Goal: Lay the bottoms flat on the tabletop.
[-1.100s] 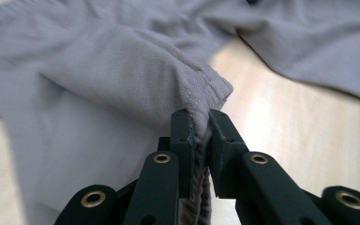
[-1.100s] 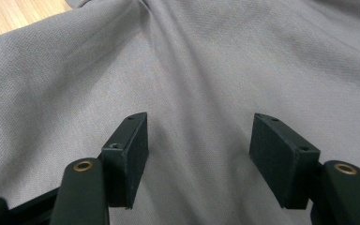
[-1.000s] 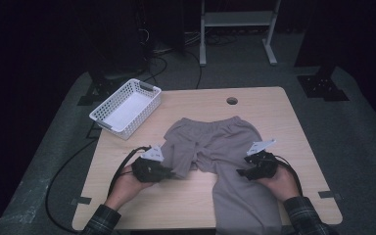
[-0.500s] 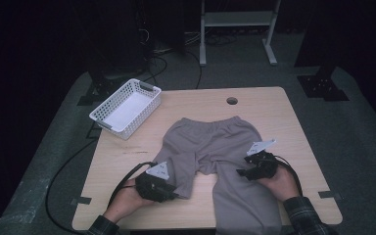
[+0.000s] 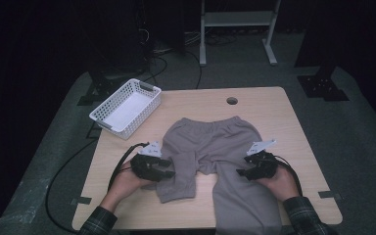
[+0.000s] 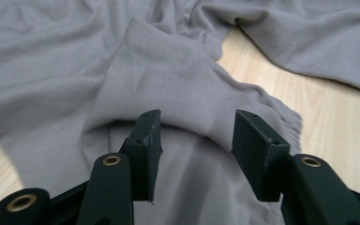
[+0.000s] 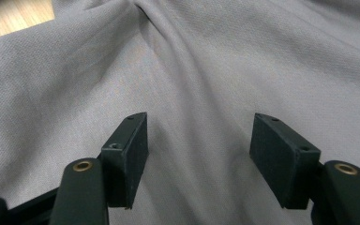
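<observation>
Grey sweatpants (image 5: 210, 142) lie flat on the wooden table (image 5: 274, 112), waistband to the far side. Their left leg (image 5: 176, 186) ends short on the table, while the right leg (image 5: 245, 205) runs over the front edge. My left gripper (image 5: 168, 171) is open at the left leg's outer edge, and a raised fold of the cloth (image 6: 178, 89) lies just beyond the left gripper (image 6: 199, 150). My right gripper (image 5: 241, 169) is open over the right leg, its jaws spread just above smooth grey cloth (image 7: 215, 70) in the right gripper (image 7: 199, 154) view.
A white plastic basket (image 5: 126, 107) sits at the table's far left corner. A round cable hole (image 5: 232, 101) is near the far edge. Black cables trail off the left side, and a metal stand (image 5: 237, 19) is on the floor behind.
My left gripper dipped toward the front edge, then came back up to the left leg's edge. The right gripper has barely moved.
</observation>
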